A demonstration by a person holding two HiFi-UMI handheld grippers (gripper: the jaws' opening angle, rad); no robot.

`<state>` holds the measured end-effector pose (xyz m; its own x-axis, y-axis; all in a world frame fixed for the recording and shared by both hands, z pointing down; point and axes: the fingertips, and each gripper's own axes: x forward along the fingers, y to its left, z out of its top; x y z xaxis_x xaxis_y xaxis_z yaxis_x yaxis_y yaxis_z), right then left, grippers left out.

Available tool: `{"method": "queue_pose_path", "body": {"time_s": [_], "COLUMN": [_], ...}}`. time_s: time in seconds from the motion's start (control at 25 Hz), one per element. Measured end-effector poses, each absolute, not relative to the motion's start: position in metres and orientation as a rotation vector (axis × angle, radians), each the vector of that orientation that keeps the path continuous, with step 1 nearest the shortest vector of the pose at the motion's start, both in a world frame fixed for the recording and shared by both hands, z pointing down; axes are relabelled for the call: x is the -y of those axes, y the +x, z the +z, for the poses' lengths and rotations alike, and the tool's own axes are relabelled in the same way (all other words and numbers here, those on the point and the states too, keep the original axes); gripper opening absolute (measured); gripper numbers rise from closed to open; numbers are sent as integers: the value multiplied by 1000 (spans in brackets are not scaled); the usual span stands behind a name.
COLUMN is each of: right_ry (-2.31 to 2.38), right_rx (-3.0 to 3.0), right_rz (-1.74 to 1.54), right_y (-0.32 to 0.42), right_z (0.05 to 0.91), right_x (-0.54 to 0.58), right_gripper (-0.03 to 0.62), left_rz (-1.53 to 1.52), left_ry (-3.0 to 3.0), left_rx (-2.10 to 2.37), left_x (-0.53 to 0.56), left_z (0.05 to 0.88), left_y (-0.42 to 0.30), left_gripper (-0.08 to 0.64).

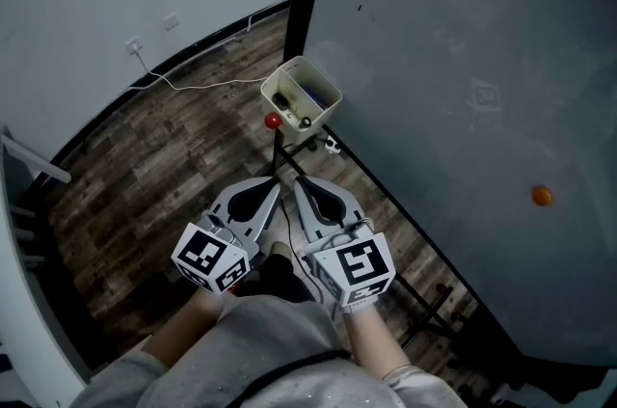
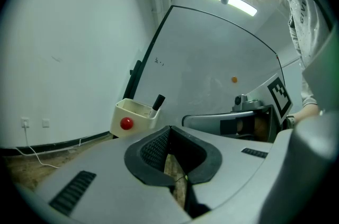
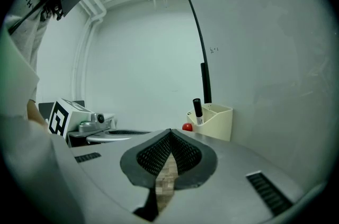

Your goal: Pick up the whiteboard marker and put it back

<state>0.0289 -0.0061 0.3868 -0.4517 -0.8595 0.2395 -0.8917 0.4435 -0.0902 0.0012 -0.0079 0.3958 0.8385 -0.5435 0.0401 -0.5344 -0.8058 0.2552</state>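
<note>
A black whiteboard marker (image 2: 158, 102) stands upright in a cream holder box (image 1: 301, 95) fixed at the whiteboard's (image 1: 463, 88) lower edge. The right gripper view also shows the marker (image 3: 197, 110) poking out of the holder box (image 3: 214, 121). A red round knob (image 1: 273, 120) sits on the box's near side. My left gripper (image 1: 276, 184) and right gripper (image 1: 298, 181) hang side by side below the box, well short of it. Both are shut, jaw tips touching, with nothing between them. Through each one's closed pads only the wooden floor shows.
An orange magnet (image 1: 542, 196) sticks to the whiteboard at the right. The board's stand legs (image 1: 424, 300) run along the wood floor (image 1: 164, 165). A white cable (image 1: 193, 86) lies by the wall at the left, from a wall socket (image 1: 133, 44).
</note>
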Motion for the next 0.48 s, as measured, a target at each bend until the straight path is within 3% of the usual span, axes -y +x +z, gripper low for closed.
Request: {"method": "queue_pose_path", "body": {"time_s": [0.48], "right_ry": [1578], "right_rx": [2541], "right_rz": [290], "right_y": [12], "right_z": [381], "right_x": [-14], "right_gripper": [18], "left_rz": [-52], "left_ry": [2763], "left_rx": [818], "left_x": [-14], "left_z": [396], "left_y": [-17], "left_gripper": [11]}}
